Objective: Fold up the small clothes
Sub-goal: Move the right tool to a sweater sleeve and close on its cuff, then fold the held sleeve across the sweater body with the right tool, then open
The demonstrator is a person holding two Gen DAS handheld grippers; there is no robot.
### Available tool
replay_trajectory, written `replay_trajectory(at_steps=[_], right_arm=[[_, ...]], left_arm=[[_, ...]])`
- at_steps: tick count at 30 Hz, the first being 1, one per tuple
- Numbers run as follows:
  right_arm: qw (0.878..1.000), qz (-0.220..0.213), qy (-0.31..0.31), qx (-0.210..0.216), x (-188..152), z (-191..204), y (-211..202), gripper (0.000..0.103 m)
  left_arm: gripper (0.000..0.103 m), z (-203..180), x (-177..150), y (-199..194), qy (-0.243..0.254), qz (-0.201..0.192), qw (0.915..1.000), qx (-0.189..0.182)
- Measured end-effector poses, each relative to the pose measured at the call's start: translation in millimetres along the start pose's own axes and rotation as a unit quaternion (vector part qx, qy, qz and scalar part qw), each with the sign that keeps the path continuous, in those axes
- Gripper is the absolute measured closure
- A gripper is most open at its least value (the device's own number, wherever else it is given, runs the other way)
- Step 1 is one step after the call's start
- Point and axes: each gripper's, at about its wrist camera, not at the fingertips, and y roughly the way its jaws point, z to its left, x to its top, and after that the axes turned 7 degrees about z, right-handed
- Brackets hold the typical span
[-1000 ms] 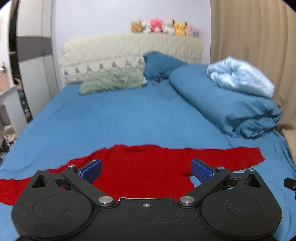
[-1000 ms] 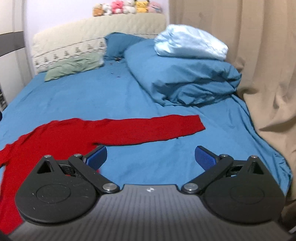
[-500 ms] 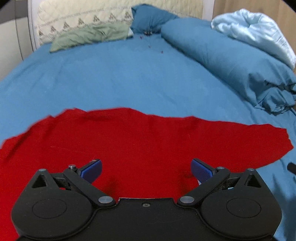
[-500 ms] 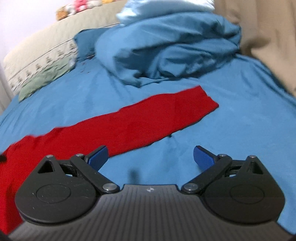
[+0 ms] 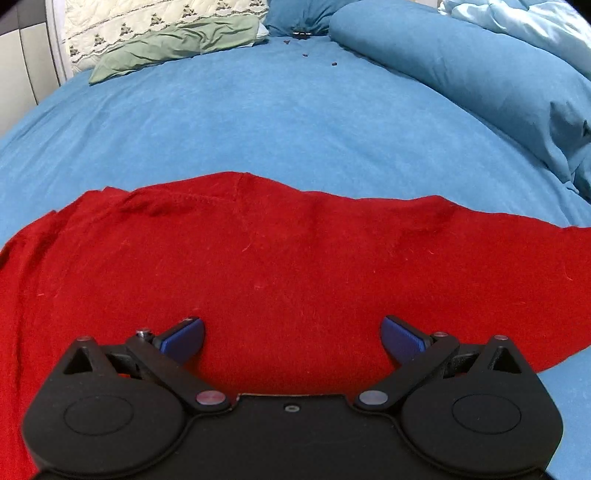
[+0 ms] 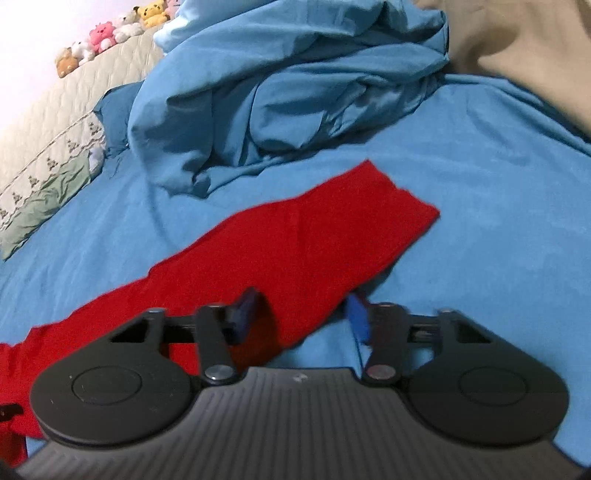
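One red long-sleeved top (image 5: 295,266) lies flat on the blue bedsheet (image 5: 258,122), long axis running left to right across the bed. One sleeve (image 6: 295,243) stretches out to the right, cuff end pointing toward the heaped blue duvet (image 6: 277,92). Left gripper (image 5: 291,334): jaws spread wide, low over the top's body, holding nothing. Right gripper (image 6: 301,314): jaws partly apart, straddling the sleeve's near edge; contact not discernible. Two pillows; one row of plush toys (image 6: 110,35).
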Motion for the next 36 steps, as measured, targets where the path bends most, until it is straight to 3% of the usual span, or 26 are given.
replay_trajectory(at_steps=[2,7,12,16,19,21,25,28,31,32,34,35,36], right_arm=[[1.0,-0.003,0.012,0.01,6,-2,1,0.08],[0.999,-0.025,-0.024,0.017,23,25,-18,0.081],[0.988,-0.054,-0.077,0.124,45,102,-71,0.082],[0.961,-0.054,-0.13,0.238,38,201,-114,0.082],[0.934,-0.025,-0.17,0.312,4,281,-127,0.082],[0.92,-0.001,-0.207,0.332,-34,329,-124,0.082],[0.901,0.08,-0.27,0.329,-135,396,-90,0.082],[0.889,0.114,-0.318,0.308,-200,415,-71,0.081],[0.889,0.126,-0.332,0.29,-231,418,-63,0.077],[0.889,0.121,-0.339,0.283,-234,416,-64,0.068],[0.883,0.106,-0.363,0.277,-233,412,-72,0.038],[0.882,0.096,-0.374,0.269,-230,410,-76,0.018],[0.882,0.083,-0.384,0.26,-228,405,-81,0.013]], left_arm=[[0.0,1,4,2,0.002,0.002,1.0,-0.009],[0.0,20,6,-16,0.008,0.0,0.9998,-0.02],[0.0,70,1,-69,-0.011,-0.043,0.999,-0.008],[0.0,130,-11,-111,-0.06,-0.065,0.9958,-0.021],[0.0,177,-27,-134,-0.089,-0.075,0.9931,-0.007],[0.0,203,-40,-144,-0.102,-0.081,0.9914,0.011],[0.0,247,-69,-149,-0.126,-0.075,0.9886,0.036],[0.0,265,-83,-143,-0.134,-0.063,0.9879,0.044],[0.0,271,-90,-137,-0.131,-0.058,0.9886,0.048],[0.0,270,-90,-135,-0.129,-0.059,0.9888,0.047],[0.0,265,-86,-134,-0.122,-0.065,0.9896,0.04],[0.0,264,-87,-134,-0.117,-0.069,0.9901,0.035],[0.0,258,-84,-133,-0.11,-0.074,0.9907,0.03]])
